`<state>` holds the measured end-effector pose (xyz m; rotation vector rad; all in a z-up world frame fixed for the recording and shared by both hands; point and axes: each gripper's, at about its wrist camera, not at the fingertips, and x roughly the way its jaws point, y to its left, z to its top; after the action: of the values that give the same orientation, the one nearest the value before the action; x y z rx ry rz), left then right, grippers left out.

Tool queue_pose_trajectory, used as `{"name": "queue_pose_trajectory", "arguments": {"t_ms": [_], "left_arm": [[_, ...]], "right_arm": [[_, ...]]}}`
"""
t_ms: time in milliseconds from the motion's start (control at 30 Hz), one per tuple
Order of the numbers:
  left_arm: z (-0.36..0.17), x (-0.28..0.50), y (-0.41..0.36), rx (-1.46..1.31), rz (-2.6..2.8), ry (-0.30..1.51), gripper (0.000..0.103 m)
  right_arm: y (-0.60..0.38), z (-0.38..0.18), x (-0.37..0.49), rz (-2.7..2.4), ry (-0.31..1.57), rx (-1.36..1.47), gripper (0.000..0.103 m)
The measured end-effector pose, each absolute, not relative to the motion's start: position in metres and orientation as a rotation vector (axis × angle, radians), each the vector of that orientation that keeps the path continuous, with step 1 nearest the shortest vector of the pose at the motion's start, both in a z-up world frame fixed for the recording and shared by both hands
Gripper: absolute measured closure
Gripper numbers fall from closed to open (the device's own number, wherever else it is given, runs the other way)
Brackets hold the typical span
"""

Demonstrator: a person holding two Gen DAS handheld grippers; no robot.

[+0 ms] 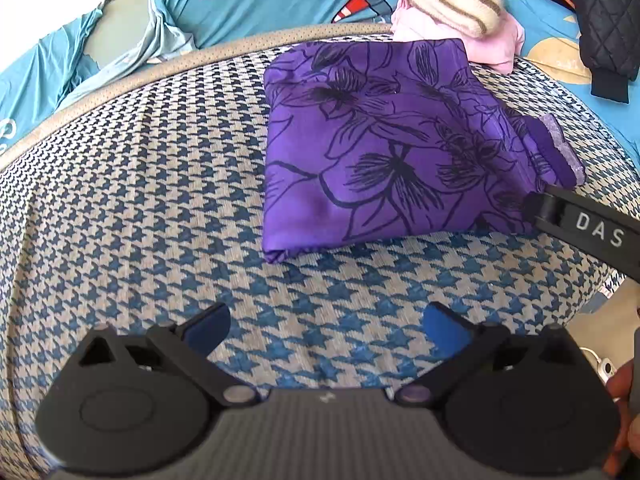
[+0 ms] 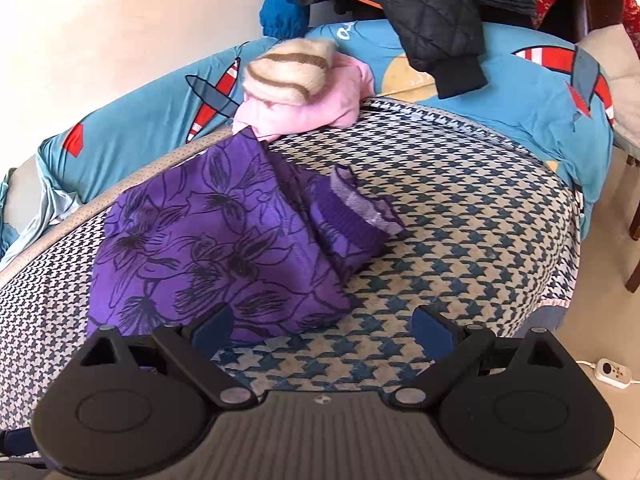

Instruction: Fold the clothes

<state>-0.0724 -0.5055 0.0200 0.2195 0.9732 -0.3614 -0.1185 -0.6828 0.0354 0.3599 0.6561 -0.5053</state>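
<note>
Folded purple floral garment (image 1: 384, 148) is lying on the houndstooth cover (image 1: 160, 184), ahead of both tools. Left gripper (image 1: 327, 330) is hovering spread, empty. Right gripper (image 2: 323, 330) is gaping too, its left finger seemingly overlapping the garment's near edge. Pink clothes (image 2: 320, 100) are lying beyond.

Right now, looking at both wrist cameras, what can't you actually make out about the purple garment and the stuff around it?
- Purple floral garment: its near right corner is hidden in the left wrist view by the right gripper; what type of garment it is cannot be told.
- Black quilted jacket: cut off by the top edge in both views.
- Pink garment: mostly covered by the striped fuzzy knit.
- Left gripper: open, holding nothing.
</note>
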Motion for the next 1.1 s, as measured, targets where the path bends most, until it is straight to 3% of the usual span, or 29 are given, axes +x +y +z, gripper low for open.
{"name": "queue_pose_trajectory", "arguments": {"t_ms": [1100], "left_arm": [[0.022,-0.073,-0.499,0.215,-0.41,0.957,0.0]], "right_arm": [[-0.67,0.034,-0.109,-0.489,0.683,0.321,0.007]]}}
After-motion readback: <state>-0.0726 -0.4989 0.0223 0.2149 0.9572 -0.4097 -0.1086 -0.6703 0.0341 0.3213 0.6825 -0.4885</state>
